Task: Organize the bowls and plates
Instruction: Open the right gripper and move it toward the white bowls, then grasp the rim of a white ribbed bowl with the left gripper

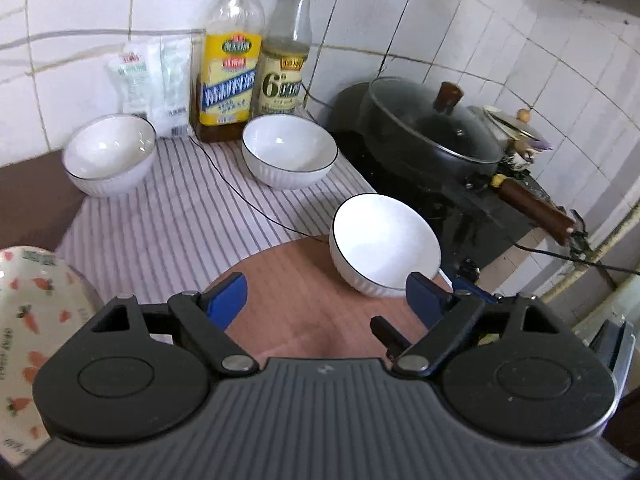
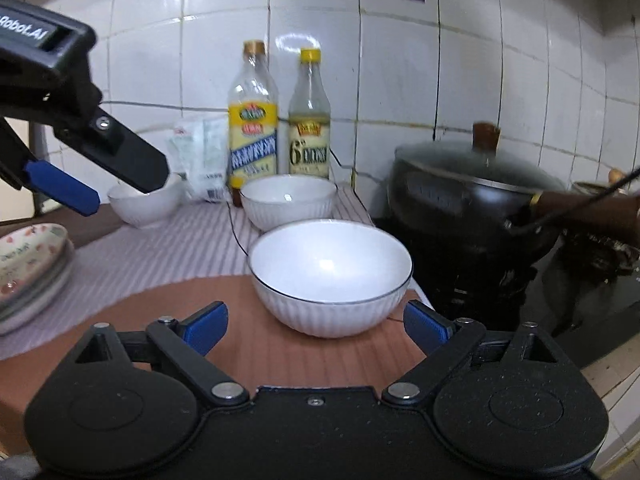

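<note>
A white ribbed bowl with a dark rim (image 2: 330, 264) stands on the brown mat (image 2: 200, 304), just ahead of my right gripper (image 2: 316, 322). That gripper is open, and its blue pads stand clear of the bowl's sides. In the left wrist view the same bowl (image 1: 386, 240) is by the right finger of my left gripper (image 1: 326, 296), which is open and holds nothing. The left gripper (image 2: 124, 196) hovers high at the upper left in the right wrist view. A single bowl (image 1: 290, 152) and two stacked bowls (image 1: 110, 152) stand at the back. Patterned plates (image 2: 32, 264) are stacked at the left.
A striped cloth (image 1: 180, 216) covers the counter, and a thin black cable (image 1: 248, 204) crosses it. Two bottles (image 1: 230, 60) (image 1: 286, 52) and a white bag (image 1: 156, 80) stand against the tiled wall. A lidded black pan (image 1: 432, 128) sits on the stove to the right.
</note>
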Demonstrator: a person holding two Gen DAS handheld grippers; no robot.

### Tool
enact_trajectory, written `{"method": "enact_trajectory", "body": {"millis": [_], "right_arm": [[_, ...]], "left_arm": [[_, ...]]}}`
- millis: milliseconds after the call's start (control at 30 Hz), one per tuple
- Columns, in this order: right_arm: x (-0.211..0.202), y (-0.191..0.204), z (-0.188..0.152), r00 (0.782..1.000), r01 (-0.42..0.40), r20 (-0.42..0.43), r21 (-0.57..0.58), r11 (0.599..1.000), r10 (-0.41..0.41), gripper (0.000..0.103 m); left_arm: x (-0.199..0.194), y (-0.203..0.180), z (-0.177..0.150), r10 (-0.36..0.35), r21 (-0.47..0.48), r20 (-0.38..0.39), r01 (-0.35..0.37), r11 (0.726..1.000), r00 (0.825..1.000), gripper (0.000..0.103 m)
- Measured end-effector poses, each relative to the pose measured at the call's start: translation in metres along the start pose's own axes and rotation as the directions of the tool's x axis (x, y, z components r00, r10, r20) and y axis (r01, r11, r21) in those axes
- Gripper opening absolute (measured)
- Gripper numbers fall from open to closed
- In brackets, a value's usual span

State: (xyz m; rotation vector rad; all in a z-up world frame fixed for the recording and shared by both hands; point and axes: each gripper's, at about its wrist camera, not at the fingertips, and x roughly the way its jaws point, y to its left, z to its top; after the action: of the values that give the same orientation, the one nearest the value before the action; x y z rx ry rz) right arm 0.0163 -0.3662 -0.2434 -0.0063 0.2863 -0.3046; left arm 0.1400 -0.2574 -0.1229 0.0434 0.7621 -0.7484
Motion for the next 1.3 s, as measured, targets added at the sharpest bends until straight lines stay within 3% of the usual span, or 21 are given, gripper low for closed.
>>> {"method": "enact_trajectory", "body": {"millis": [300,533,667,867,1000,1300], "right_arm": [[0.044,-0.013,-0.006,0.998,-0.013,-0.058,0.009,1.000,0.013,0.097],[0.058,-0.015,-0.001,0.996,-0.043,-0.072,0.000,0.999,0.043,0.097],[0.062,-0.016,-0.001,0.996,-0.048,-0.073,0.001,0.999,0.048,0.097],[0.064,-0.015,0.000,0.996,-0.049,-0.071,0.001,0.999,0.049,0.097],[0.063,-0.014,0.000,0.996,-0.050,-0.070,0.015,0.999,0.051,0.097],[0.042,0.004,-0.002,0.993,-0.099,-0.062,0.025,0.995,0.100,0.097]], "left_arm": [[0.072,0.005,0.002,-0.023,-0.068,-0.076,0.018,0.998,0.997,0.083],[0.105,0.001,0.003,-0.019,-0.111,-0.111,0.007,0.994,0.994,0.069],[0.116,0.002,0.004,-0.022,-0.154,-0.139,0.000,0.988,0.990,0.049],[0.117,-0.005,0.005,-0.050,-0.145,-0.146,0.029,0.989,0.988,0.023],[0.114,-0.016,0.003,-0.010,-0.079,-0.139,-0.001,0.997,0.990,0.023],[0.083,-0.008,-0.007,0.024,-0.058,-0.144,-0.033,0.998,0.989,0.023]]}}
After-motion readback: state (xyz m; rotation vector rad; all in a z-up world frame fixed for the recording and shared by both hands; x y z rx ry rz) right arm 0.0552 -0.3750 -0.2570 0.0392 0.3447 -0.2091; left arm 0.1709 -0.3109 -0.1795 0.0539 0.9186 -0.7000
